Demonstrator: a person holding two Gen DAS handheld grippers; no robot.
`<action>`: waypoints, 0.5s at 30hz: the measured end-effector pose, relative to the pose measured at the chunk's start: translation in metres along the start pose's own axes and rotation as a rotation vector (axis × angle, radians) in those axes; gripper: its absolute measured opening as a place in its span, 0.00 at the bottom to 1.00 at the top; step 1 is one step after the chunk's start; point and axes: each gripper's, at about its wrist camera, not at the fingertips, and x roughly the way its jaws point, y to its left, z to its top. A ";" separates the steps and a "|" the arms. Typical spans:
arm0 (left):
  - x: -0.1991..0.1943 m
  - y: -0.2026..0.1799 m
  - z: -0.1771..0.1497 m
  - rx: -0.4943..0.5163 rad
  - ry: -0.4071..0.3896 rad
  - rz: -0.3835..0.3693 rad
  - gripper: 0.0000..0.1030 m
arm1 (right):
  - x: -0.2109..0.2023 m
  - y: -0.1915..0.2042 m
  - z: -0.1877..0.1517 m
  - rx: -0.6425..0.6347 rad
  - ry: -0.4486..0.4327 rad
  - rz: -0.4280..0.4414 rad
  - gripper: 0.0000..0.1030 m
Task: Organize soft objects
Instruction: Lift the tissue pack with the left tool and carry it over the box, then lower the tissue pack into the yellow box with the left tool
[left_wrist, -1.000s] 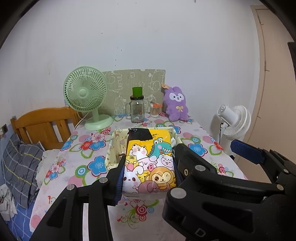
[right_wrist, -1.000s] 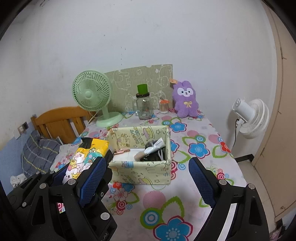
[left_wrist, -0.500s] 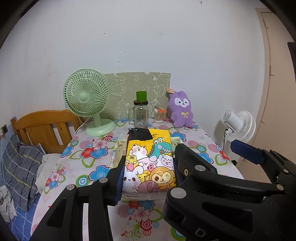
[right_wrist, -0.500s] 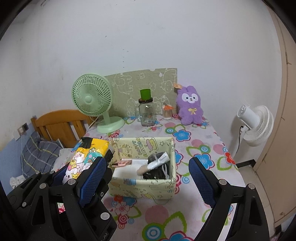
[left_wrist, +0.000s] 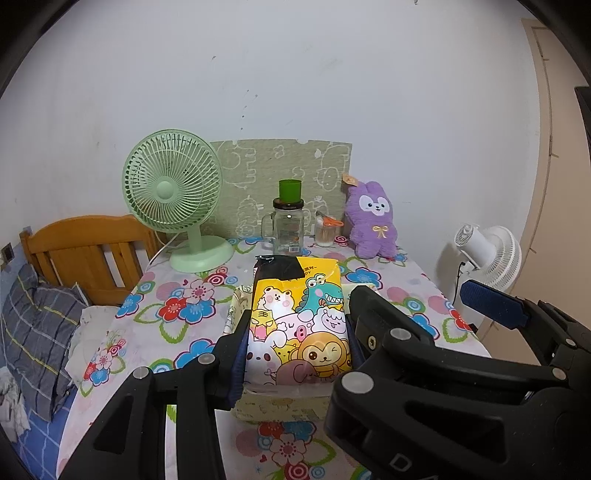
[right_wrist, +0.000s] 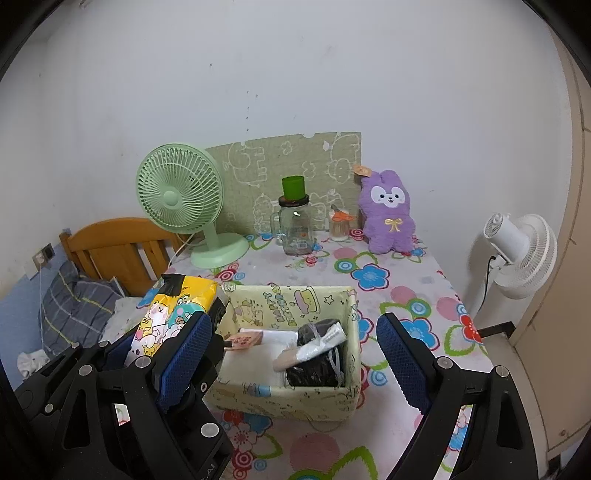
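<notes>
A yellow soft pack (left_wrist: 299, 325) printed with cartoon animals is pinched between the pads of my left gripper (left_wrist: 297, 343), which is shut on it. It hangs over the near left side of a pale green fabric box (left_wrist: 280, 404). In the right wrist view the pack (right_wrist: 173, 306) sits at the left wall of the box (right_wrist: 295, 293), which holds white, black and pink soft items. My right gripper (right_wrist: 291, 362) stands open and wide in front of the box, nothing between its pads. A purple plush rabbit (right_wrist: 388, 218) sits at the table's back right.
A green desk fan (right_wrist: 181, 195), a glass jar with a green cup (right_wrist: 295, 221) and a small jar (right_wrist: 340, 225) stand along the back by a green board. A white fan (right_wrist: 517, 251) stands right of the table. A wooden headboard (left_wrist: 85, 247) and grey pillow (left_wrist: 37, 332) lie left.
Both grippers have moved forward toward the box, which now looks nearer and lower in both views. The pack, still held, now covers the box in the left wrist view.
</notes>
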 end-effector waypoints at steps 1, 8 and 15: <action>0.002 0.000 0.001 -0.001 0.001 0.003 0.46 | 0.004 -0.001 0.001 0.003 0.003 0.003 0.90; 0.021 0.005 0.005 -0.017 0.016 0.004 0.46 | 0.024 -0.002 0.007 0.008 0.022 0.008 0.90; 0.041 0.009 0.009 -0.035 0.036 0.006 0.46 | 0.044 -0.008 0.012 0.047 0.051 0.030 0.90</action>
